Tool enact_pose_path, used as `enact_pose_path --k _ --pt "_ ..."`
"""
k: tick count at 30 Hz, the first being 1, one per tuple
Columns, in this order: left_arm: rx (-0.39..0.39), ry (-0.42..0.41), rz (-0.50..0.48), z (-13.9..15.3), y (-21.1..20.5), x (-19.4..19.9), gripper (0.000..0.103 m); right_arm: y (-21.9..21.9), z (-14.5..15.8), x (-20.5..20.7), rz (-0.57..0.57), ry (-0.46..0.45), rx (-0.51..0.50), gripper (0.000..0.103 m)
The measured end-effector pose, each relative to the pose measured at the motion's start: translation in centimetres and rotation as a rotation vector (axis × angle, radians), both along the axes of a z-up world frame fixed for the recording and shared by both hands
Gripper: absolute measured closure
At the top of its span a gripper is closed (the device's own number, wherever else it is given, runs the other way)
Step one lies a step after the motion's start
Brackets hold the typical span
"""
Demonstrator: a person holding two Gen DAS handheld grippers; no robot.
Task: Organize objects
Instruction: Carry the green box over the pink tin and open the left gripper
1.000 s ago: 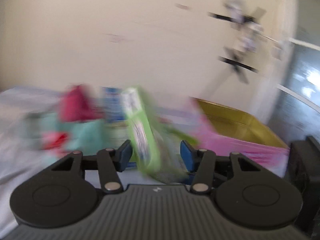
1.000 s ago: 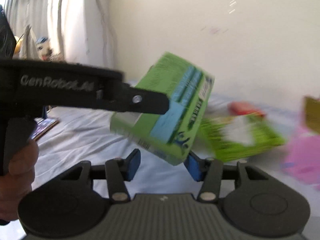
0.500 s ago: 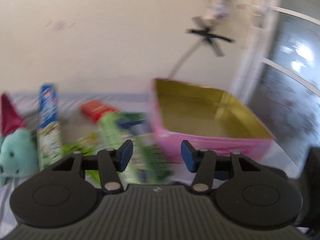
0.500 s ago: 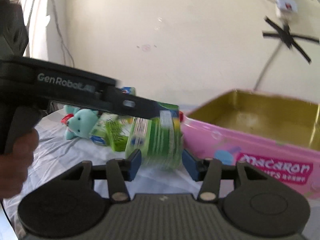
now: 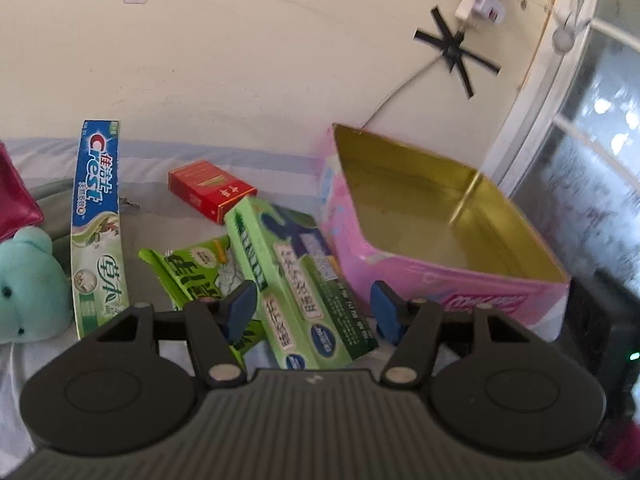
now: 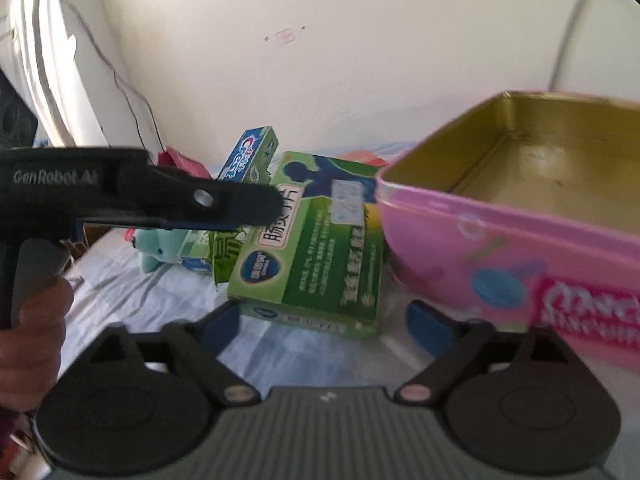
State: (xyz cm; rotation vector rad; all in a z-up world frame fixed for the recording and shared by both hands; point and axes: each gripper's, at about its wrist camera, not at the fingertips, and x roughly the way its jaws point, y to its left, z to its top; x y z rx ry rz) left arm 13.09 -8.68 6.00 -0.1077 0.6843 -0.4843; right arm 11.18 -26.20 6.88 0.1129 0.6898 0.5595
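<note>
White sheet [image 6: 280,360] — green box [image 6: 316,248] seemingly resting beside pink tin [image 6: 500,248].

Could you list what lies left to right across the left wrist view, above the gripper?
Teal plush toy → Crest toothpaste box → green packet → green medicine box → pink tin.

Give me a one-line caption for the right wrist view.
Right gripper, fingers opening, before green cardboard medicine box lying beside empty pink tin.

"Crest" (toothpaste box [image 5: 97,216])
</note>
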Motion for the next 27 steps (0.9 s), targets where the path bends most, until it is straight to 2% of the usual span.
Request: enact_pose_path --k 3,5,6,9,14,16,20,25,27 --pt "0.026 0.012 0.017 -1.2 -0.2 0.9 0.045 1.4 -0.6 0.8 0.028 0.013 -0.018 0.009" --pt "0.039 -0.012 0.036 -1.3 0.0 0.7 0.052 2.0 -0.5 0.4 0.044 -0.015 -0.032 0.023" --pt "0.039 -0.021 0.045 -1.1 0.2 0.5 0.053 2.1 -0.3 0.0 0.042 -0.037 -0.027 0.024" --pt "0.006 -0.043 0.063 0.0 0.8 -0.6 0.053 2.2 0.6 -1.7 0.041 -0.128 -0.016 0.026" --pt "0.016 -0.209 0.073 3.4 -0.2 -3.6 0.051 2.1 3.3 -5.1 -0.001 -0.370 -0.036 0.026" --pt "0.028 -0.257 0.036 4.4 -1.8 -3.6 0.051 1.5 3.8 -5.4 -0.051 -0.405 -0.064 0.026" --pt "0.042 -0.305 -0.064 4.7 -6.6 -1.8 0.051 -2.3 4.5 -4.3 -0.186 -0.385 -0.047 0.026" --pt "0.007 -0.254 -0.166 2.8 -12.4 1.5 0.049 -7.5 3.2 -2.2 -0.335 -0.304 -0.001 0.026" --pt "0.003 -0.231 -0.180 1.9 -14.1 2.3 0.049 -8.5 2.2 -1.5 -0.397 -0.283 0.008 0.020"
